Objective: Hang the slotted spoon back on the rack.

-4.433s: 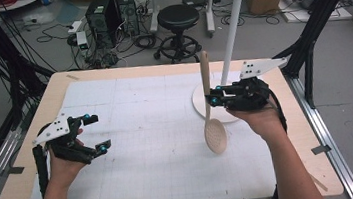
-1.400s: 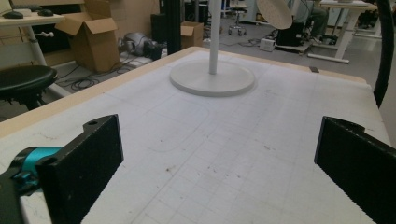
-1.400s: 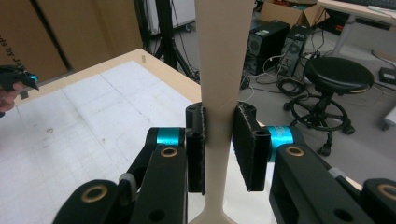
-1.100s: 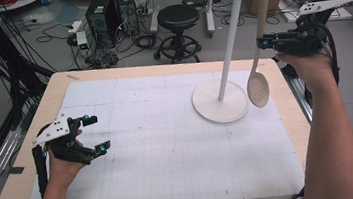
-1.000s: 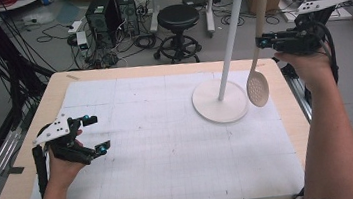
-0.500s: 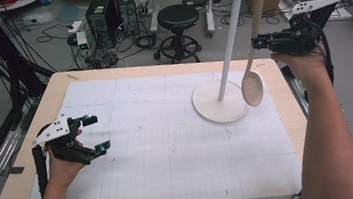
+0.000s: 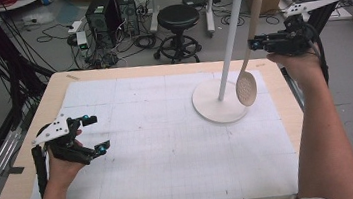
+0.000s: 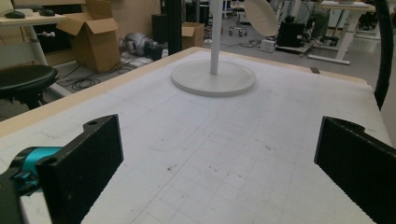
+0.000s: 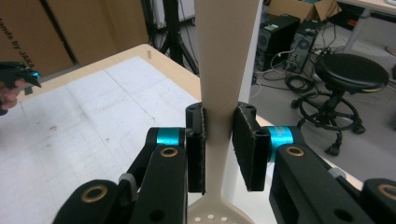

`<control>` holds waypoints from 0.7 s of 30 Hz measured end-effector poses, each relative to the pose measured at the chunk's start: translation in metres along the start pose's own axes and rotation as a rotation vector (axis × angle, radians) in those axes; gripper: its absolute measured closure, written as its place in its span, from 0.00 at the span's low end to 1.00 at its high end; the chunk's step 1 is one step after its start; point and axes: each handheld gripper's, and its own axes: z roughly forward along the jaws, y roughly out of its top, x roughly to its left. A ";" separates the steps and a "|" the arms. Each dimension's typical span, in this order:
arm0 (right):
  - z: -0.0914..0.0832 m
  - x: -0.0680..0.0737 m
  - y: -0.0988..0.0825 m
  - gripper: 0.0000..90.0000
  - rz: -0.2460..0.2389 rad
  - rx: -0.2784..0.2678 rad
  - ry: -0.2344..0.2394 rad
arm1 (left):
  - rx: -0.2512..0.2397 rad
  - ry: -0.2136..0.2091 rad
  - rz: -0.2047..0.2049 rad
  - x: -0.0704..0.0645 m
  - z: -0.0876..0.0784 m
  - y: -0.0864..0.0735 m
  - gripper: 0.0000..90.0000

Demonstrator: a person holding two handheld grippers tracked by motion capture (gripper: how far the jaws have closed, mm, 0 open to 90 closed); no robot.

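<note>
Where pads (image 9: 243, 140) pinch, slotted spoon (image 9: 219, 93) shows perforations.

Slotted spoon (image 9: 219, 205) bowl cut off below

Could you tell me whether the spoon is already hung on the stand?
Not yet. The spoon is clamped by its handle in the right gripper, bowl down, beside the stand, its handle tip just below the hooks.

Spoon (image 7: 246, 87): matt pale wood, perforated. Rack (image 7: 220, 105): smooth matt white. Right gripper (image 9: 218, 140) pads (image 9: 246, 144): rough black rubber.
</note>
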 end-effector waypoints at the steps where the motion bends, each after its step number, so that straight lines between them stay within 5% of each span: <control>1: 0.000 0.000 0.000 0.84 0.010 0.005 -0.001 | 0.000 0.001 0.000 0.000 0.000 0.000 0.02; 21: 0.011 -0.003 0.006 0.84 0.037 0.022 -0.007 | -0.003 0.004 -0.001 0.001 -0.002 -0.001 0.02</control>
